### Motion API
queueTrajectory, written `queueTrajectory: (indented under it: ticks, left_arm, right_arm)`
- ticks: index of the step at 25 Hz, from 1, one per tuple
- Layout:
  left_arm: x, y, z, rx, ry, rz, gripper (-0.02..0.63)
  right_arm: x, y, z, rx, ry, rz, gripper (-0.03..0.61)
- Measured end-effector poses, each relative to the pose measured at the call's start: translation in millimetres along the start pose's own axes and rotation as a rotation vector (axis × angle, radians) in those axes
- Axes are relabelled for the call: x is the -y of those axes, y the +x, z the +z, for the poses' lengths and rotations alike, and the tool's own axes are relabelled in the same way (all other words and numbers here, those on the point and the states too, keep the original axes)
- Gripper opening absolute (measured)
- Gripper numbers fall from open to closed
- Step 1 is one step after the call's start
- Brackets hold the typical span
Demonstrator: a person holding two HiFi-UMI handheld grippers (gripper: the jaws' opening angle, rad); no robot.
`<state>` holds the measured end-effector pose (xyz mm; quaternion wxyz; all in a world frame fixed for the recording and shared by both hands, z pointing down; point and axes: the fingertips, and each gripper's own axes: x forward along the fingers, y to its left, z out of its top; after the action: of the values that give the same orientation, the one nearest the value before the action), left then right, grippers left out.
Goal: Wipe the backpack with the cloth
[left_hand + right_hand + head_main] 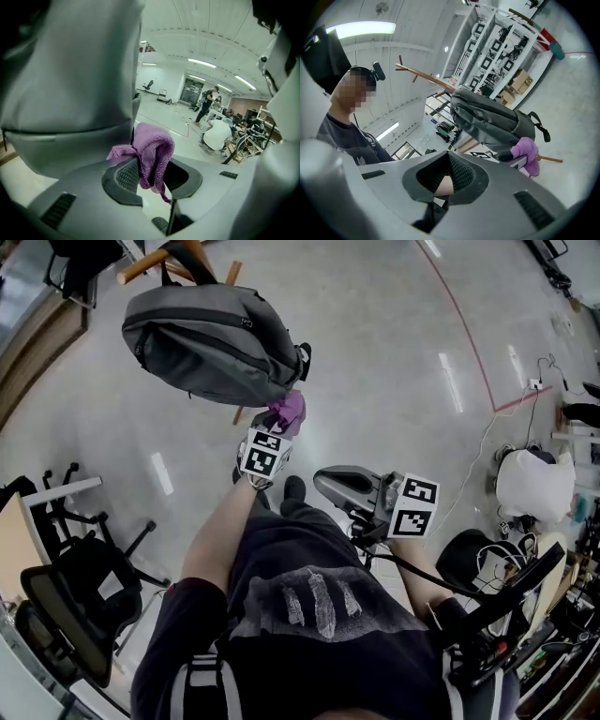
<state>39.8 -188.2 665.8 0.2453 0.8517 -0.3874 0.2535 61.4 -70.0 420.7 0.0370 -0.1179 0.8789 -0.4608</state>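
Observation:
A grey backpack (211, 343) hangs from a wooden coat rack (155, 261). My left gripper (281, 423) is raised to its lower right corner and is shut on a purple cloth (289, 411). The cloth touches the bag's underside. In the left gripper view the cloth (152, 152) bulges out between the pads, with the backpack (70, 70) filling the upper left. My right gripper (330, 484) is held low near my body, shut and holding nothing. The right gripper view looks up past its jaws (449, 168) at the backpack (492, 119) and the cloth (526, 150).
A black office chair (75, 596) stands at the lower left. Cables, a white bundle (532, 486) and equipment crowd the right side. A red line (469, 334) crosses the shiny floor. People (207, 105) stand far off in the hall.

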Motion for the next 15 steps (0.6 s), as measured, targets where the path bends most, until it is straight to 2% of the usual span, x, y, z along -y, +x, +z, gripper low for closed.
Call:
queueTrajectory:
  ticks: [3, 6, 8, 11, 13, 15]
  left_arm:
    - [11.0, -8.3, -4.4, -0.006, 0.022, -0.054, 0.118]
    - [-12.6, -45.7, -29.7, -0.008, -0.060, -0.019, 0.118]
    - [-53.9, -85.4, -58.2, -0.010, -0.154, 0.072, 0.118]
    - [-146.5, -149.2, -84.2, 0.014, -0.258, 0.290, 0.118]
    - [-210.8, -180.2, -71.1, 0.065, -0.260, 0.404, 0.118]
    - [-264.8, -194.8, -39.4, 0.110, -0.188, 0.465, 0.118]
  right_arm:
    - [2.7, 3.4, 2.7, -0.001, 0.003, -0.008, 0.005]
    - [0.3, 25.0, 4.8, -0.018, -0.015, 0.000, 0.005]
    - [-2.5, 44.8, 5.5, -0.041, -0.034, 0.011, 0.005]
    - [-4.6, 74.5, 9.5, -0.080, -0.048, 0.035, 0.005]
    - [-6.0, 95.3, 10.4, -0.104, -0.052, 0.050, 0.005]
    - [-8.3, 116.9, 6.3, -0.134, -0.067, 0.054, 0.005]
